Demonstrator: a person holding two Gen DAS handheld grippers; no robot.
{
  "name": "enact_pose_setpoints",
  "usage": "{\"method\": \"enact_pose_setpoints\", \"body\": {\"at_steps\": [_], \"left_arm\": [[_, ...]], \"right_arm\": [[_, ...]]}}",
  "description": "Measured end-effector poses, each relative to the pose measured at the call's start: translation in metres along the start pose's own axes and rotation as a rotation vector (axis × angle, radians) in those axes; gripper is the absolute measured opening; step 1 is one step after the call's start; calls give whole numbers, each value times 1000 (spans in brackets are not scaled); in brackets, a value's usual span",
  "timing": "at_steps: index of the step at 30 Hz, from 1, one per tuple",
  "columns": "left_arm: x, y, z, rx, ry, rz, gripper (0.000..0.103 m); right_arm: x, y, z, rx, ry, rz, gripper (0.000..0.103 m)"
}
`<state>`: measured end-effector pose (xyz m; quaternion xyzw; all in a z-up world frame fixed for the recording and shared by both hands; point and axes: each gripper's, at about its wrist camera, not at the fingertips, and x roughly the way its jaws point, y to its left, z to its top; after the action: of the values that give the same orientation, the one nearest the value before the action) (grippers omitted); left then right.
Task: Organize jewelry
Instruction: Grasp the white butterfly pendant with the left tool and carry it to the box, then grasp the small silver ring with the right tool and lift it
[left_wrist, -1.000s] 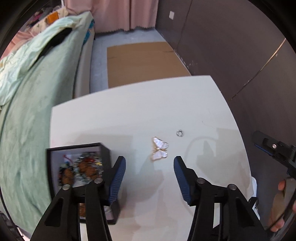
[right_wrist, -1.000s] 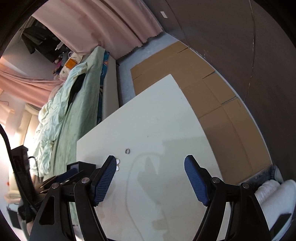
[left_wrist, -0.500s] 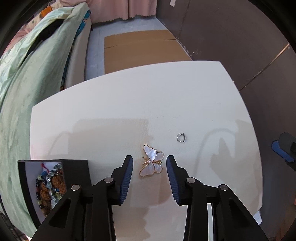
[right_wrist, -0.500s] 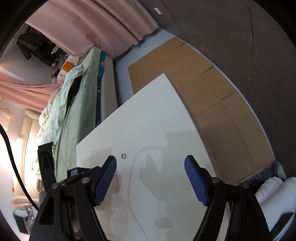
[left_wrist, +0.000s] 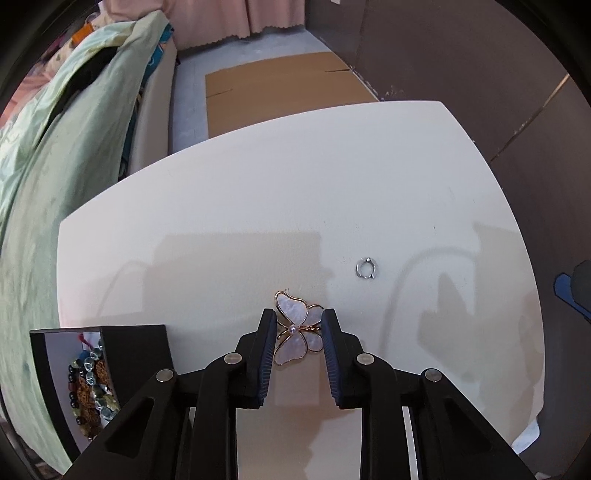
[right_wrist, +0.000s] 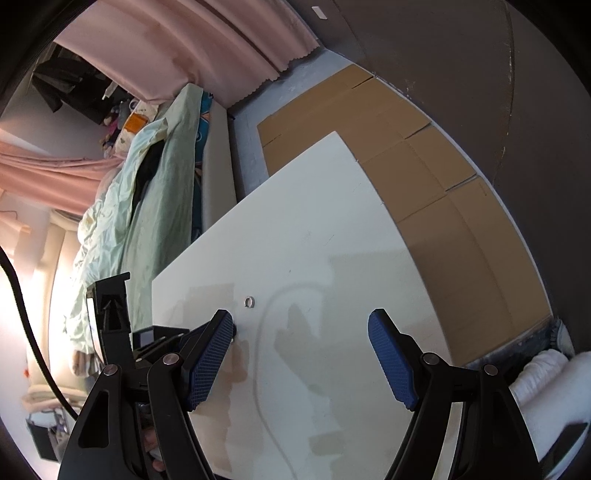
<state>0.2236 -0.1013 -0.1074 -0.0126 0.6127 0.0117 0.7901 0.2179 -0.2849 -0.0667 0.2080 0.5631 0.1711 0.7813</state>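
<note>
A pearly white butterfly brooch (left_wrist: 297, 332) with a gold rim lies on the white table (left_wrist: 258, 206). My left gripper (left_wrist: 298, 325) has closed around it, with both blue pads touching its wings. A small silver ring (left_wrist: 366, 268) lies on the table to the right of the brooch; it also shows in the right wrist view (right_wrist: 250, 302). A black jewelry box (left_wrist: 99, 373) with beaded bracelets inside stands open at the lower left. My right gripper (right_wrist: 301, 332) is open and empty above the table, to the right of the left gripper.
A bed with a green blanket (left_wrist: 55, 155) runs along the table's left side. Flattened cardboard (left_wrist: 280, 85) lies on the floor beyond the table. A dark wall (left_wrist: 480, 74) stands to the right. A white cloth (right_wrist: 546, 384) lies at the lower right.
My left gripper moved forward over the butterfly brooch and its jaws closed from wide open onto the brooch. The right gripper stayed open and shifted only slightly.
</note>
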Motion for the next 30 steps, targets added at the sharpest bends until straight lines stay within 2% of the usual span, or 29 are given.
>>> {"method": "enact_pose_setpoints", "body": {"at_steps": [4,15,24,30], "left_arm": [[-8,0,-2,6,-14,-7,12],[-44,19,-8,1,-53,-10,12],[-79,52,-19,-38,-97,0,12],[-97,76,-28,-65,-115,17,12]], "right_arm": [[4,5,-2,-14,7,-5,76],[25,25,-5,-56,38,12,76],[52,47,-6,-133,64,-6,76],[74,63,-3,-195,69,-31,56]]}}
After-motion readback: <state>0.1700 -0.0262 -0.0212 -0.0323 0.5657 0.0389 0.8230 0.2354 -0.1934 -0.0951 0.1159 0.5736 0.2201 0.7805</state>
